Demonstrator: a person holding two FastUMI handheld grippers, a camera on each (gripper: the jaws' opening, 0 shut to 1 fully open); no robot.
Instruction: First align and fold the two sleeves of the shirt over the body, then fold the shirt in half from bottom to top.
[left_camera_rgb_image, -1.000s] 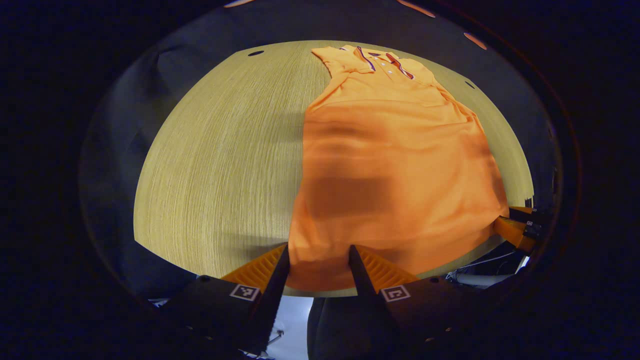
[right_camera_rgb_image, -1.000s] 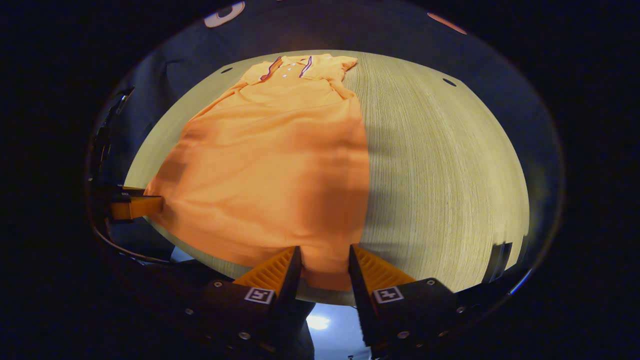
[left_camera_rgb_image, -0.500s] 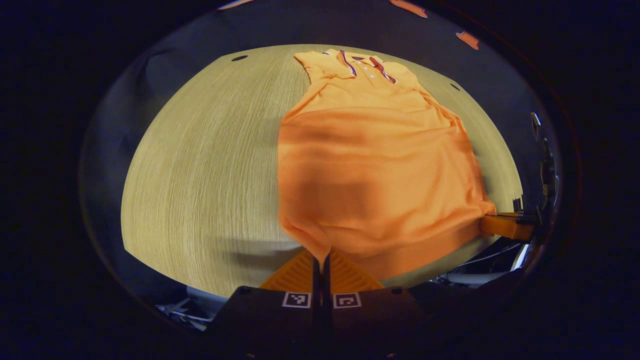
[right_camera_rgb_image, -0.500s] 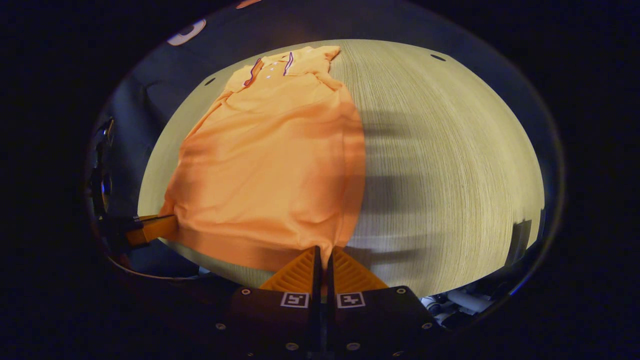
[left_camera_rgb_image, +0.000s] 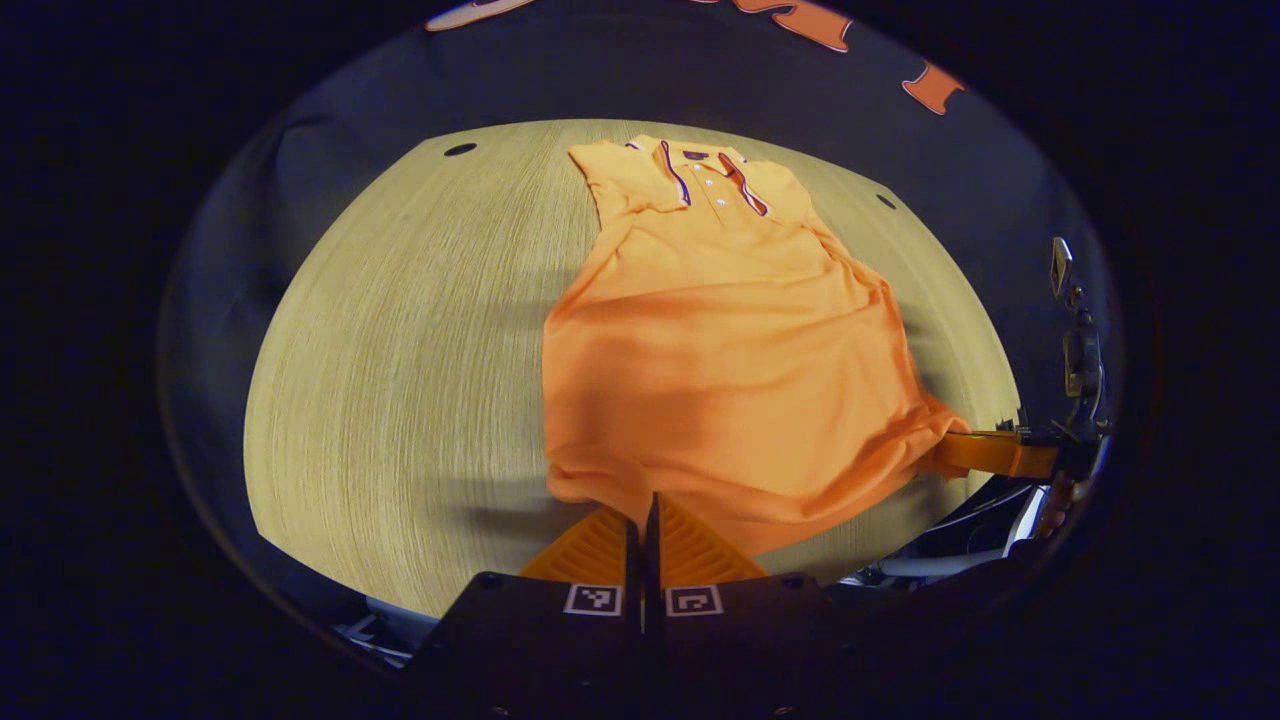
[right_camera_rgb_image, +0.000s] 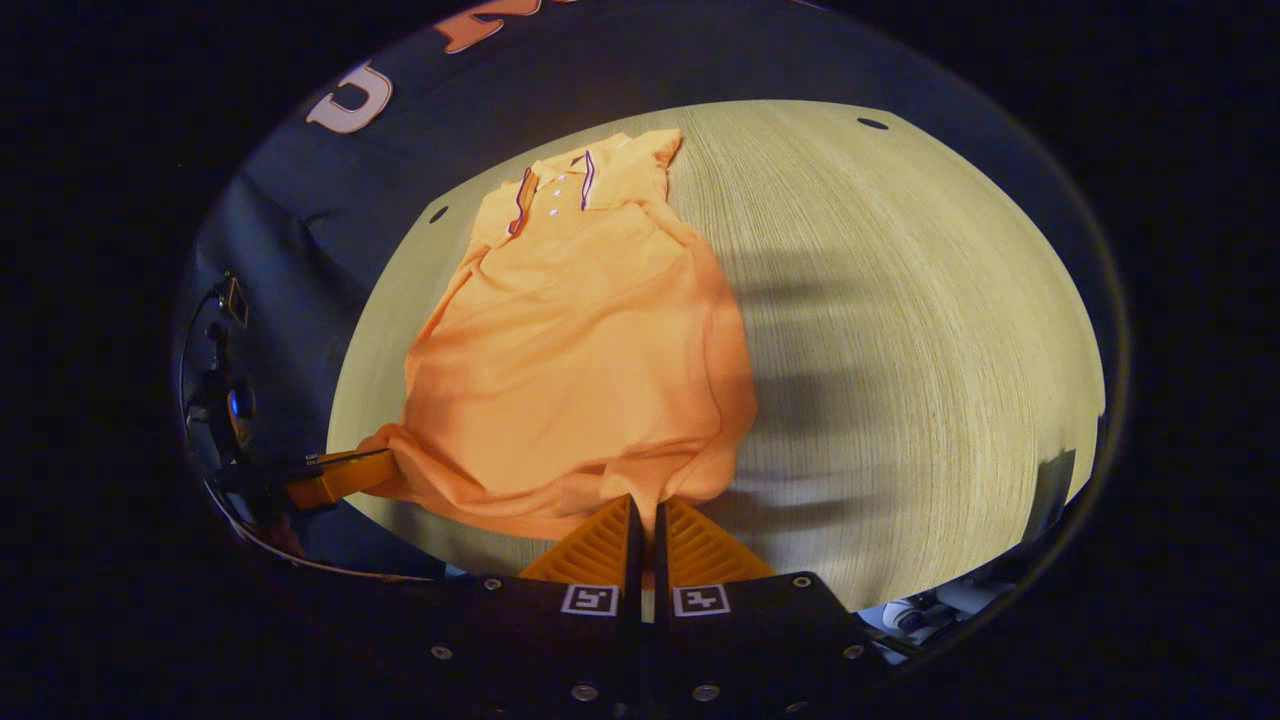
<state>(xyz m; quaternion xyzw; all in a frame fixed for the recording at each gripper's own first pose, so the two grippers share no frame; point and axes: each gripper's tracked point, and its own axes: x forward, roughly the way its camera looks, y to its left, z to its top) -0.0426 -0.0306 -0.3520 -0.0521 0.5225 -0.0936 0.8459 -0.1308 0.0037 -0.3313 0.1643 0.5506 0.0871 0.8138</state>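
The left gripper (left_camera_rgb_image: 645, 505) is clamped on the bottom hem of the orange shirt (left_camera_rgb_image: 730, 350), which lies on the wooden table (left_camera_rgb_image: 400, 340), collar far. The right gripper (right_camera_rgb_image: 645, 508) pinches the hem's other corner

**Both Tongs Pinched on the Shirt's Hem**

In the right gripper view, the right tongs (right_camera_rgb_image: 645, 508) were closed on the near hem of the orange shirt (right_camera_rgb_image: 580, 350), which bunched upward there. The shirt lay on the wooden table (right_camera_rgb_image: 900, 320), collar at the far end. At the left edge, the left tongs (right_camera_rgb_image: 345, 472) gripped the hem's other corner.
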